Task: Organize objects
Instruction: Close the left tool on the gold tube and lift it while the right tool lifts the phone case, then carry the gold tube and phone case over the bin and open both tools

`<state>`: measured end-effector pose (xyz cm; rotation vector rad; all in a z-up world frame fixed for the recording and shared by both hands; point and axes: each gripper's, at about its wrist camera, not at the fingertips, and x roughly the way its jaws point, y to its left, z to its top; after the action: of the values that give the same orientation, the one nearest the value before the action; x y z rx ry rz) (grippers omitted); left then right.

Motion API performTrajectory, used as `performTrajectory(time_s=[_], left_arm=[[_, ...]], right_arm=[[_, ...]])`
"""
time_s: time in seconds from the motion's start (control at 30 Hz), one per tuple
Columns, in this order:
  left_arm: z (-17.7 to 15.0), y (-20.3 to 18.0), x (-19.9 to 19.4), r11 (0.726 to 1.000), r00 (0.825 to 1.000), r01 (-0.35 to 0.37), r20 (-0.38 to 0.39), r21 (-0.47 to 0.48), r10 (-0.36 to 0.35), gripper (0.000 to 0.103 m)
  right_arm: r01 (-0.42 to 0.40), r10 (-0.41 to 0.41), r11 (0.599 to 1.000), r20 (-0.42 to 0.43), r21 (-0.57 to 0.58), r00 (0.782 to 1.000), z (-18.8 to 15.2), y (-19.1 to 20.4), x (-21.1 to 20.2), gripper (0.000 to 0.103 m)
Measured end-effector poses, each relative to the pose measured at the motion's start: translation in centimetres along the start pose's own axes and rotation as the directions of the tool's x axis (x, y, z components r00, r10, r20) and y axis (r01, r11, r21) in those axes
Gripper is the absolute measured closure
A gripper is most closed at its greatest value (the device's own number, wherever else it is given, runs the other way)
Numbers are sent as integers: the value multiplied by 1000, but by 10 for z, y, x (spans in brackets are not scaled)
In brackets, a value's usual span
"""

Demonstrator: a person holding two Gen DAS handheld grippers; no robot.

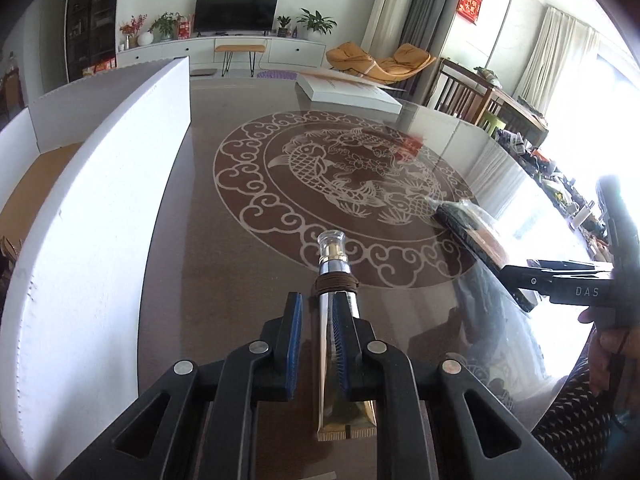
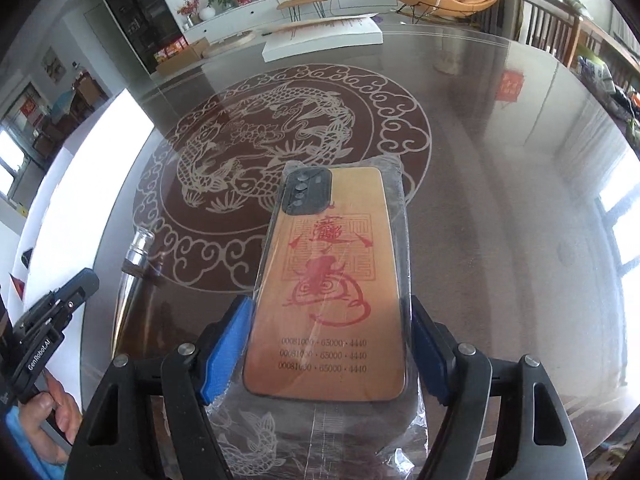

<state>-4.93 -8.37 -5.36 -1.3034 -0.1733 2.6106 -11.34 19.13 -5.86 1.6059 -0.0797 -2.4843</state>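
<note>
My left gripper (image 1: 318, 312) is shut on a gold and silver cosmetic tube (image 1: 334, 280) with a clear cap, held above the round glass table (image 1: 240, 264). The tube also shows at the left of the right wrist view (image 2: 134, 268). My right gripper (image 2: 332, 340) is shut on a phone case (image 2: 332, 280), orange-backed with red print and wrapped in clear plastic. The case shows at the right of the left wrist view (image 1: 476, 236), held by the right gripper (image 1: 532, 280).
An open white cardboard box (image 1: 100, 184) stands at the table's left, its brown floor visible. A flat white box (image 1: 344, 94) lies at the table's far edge. Chairs and a cluttered sideboard (image 1: 532, 148) stand to the right.
</note>
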Motion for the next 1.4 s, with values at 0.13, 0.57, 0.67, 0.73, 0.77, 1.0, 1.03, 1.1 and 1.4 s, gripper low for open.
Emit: performTrajectory(time_s=[0.13, 0.57, 0.67, 0.73, 0.77, 1.0, 1.03, 1.1, 1.4], left_arm=[[0, -1, 10, 1000, 1000, -4, -30, -13, 3, 74], [10, -40, 46, 982, 988, -149, -33, 117, 153, 76], [6, -26, 22, 996, 997, -70, 27, 49, 68, 76], [5, -18, -5, 1000, 996, -24, 91, 15, 22, 76], [5, -15, -19, 1000, 993, 3, 121, -2, -3, 76], [4, 15, -129, 991, 938, 110, 337, -77, -78, 76], [5, 23, -148, 988, 925, 122, 372, -91, -79, 76], [4, 41, -186, 985, 899, 125, 434, -118, -62, 76], [7, 156, -254, 954, 924, -80, 337, -289, 180, 76]], right_arm=[[34, -35, 999, -47, -33, 998, -4, 6, 18, 27], [121, -125, 991, -75, -52, 989, 29, 0, 53, 22], [135, -138, 989, -48, -65, 989, 24, 4, 43, 27], [126, -127, 990, -7, -65, 992, 15, 6, 27, 28], [116, -116, 991, 17, -64, 993, 12, 8, 17, 28], [-44, 62, 993, 169, -110, 984, 14, 64, -56, 28], [-62, 87, 989, 191, -132, 978, 17, 77, -66, 27], [-103, 145, 978, 232, -182, 962, 24, 106, -88, 27], [-385, 468, 833, 133, -397, 874, 50, 300, -97, 27]])
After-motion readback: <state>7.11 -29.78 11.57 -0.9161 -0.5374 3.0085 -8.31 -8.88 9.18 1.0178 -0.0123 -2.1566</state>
